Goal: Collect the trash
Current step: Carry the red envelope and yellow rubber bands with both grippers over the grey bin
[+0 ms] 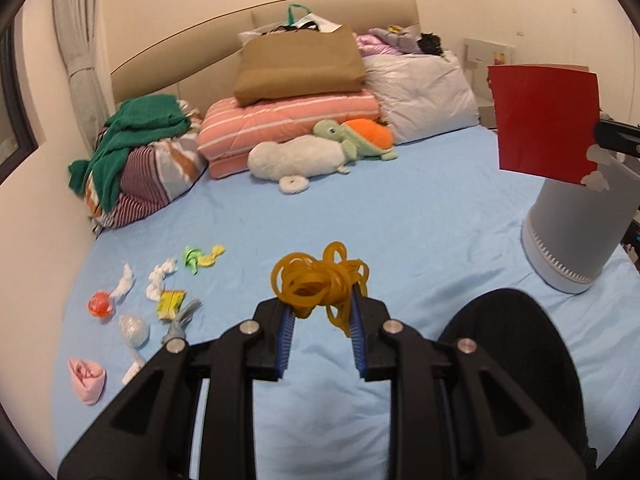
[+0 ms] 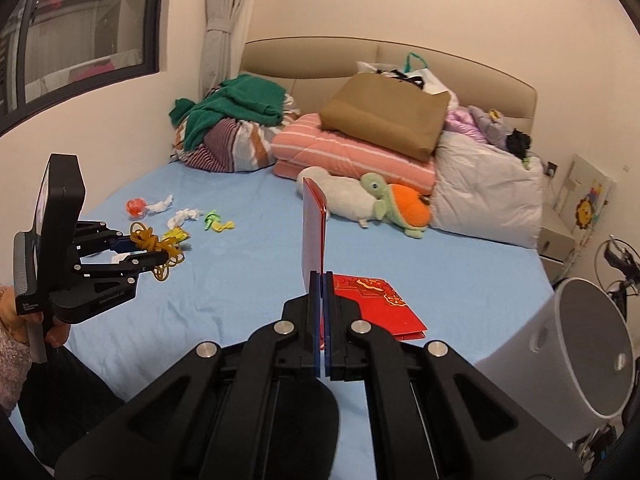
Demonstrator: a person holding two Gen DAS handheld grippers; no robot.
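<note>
Both my tongs are loaded, nothing binned yet as far as I can see. My left tongs [image 1: 322, 312] are clamped on a tangled bunch of rubber bands [image 1: 320, 280], amber, loops dangling off the tips, held up over the bed [image 1: 400, 220]. My right tongs [image 2: 322, 312] are clenched tight on a red envelope [image 2: 314, 232], flat and stiff, standing edge-on straight up at 12 o'clock from the tips; in the left view the same envelope shows as a plain red rectangle at 2 o'clock, just above the bin [image 1: 576, 232]. The bin is white, round, tipped or lying at an angle at the bed's edge, mouth open toward me in the right view at 4 o'clock; I can't see inside it, so what's already in there I can't tell. Still left on the sheet: a second red envelope [image 2: 376, 304] with gold print, just past my right tips; then the scatter at 9 o'clock in the left view: white tissue twists [image 1: 162, 280], a green-yellow wrapper [image 1: 202, 258], a yellow packet [image 1: 172, 304], an orange ball [image 1: 99, 304], a clear plastic wad [image 1: 134, 330], a pink crumple [image 1: 88, 378], something grey beside the packet. I'd judge it early to midway: two pieces in hand, most litter still down. Plush toys and bedding at the headboard aren't trash.
</note>
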